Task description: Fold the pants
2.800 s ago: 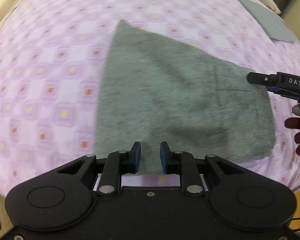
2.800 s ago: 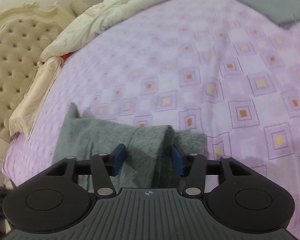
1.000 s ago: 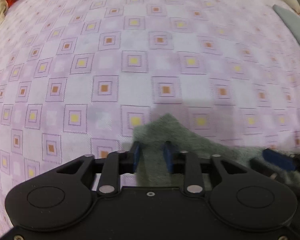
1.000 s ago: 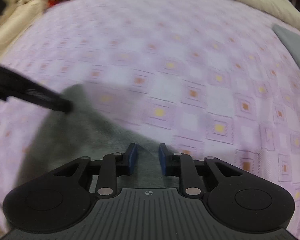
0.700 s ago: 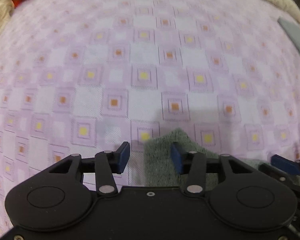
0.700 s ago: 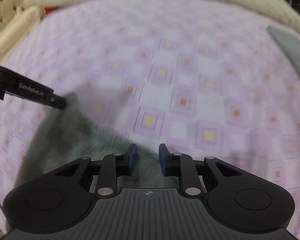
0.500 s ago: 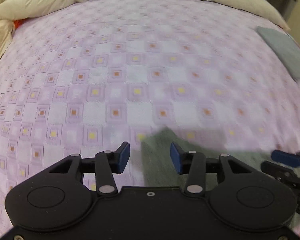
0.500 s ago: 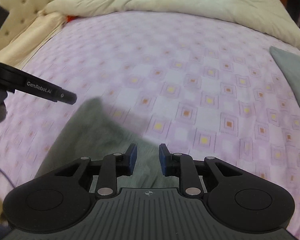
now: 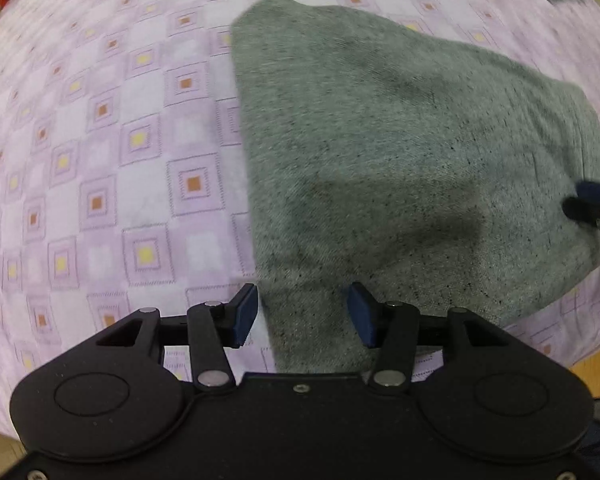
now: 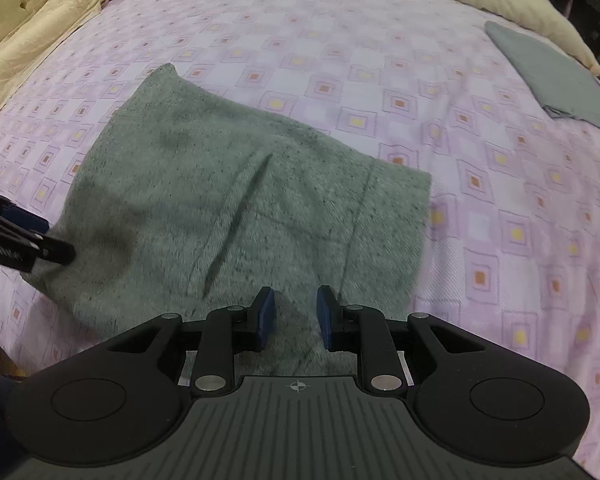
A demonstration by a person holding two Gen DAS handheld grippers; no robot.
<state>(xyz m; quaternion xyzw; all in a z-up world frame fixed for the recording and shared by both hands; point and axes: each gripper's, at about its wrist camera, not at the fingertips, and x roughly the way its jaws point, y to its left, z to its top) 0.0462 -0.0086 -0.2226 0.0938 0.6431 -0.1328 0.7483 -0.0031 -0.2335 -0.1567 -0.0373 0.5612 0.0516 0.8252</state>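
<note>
pants (image 9: pixel 400 152) flat beneath left tool (image 9: pixel 302 314), seemingly unheld

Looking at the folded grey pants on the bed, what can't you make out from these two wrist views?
- Near edge of the pants: in both views the tongs' bodies cover it.
- Right tongs: cloth lies between the pads; a grip cannot be told.
- Left tongs: opening, cloth between the pads; the pads look clear of it.
- Layers in the fold: hidden beneath the top layer.
- Grey folded cloth: too far to identify.

Pants (image 10: pixel 236 208) on checked bed (image 10: pixel 500 184)
</note>
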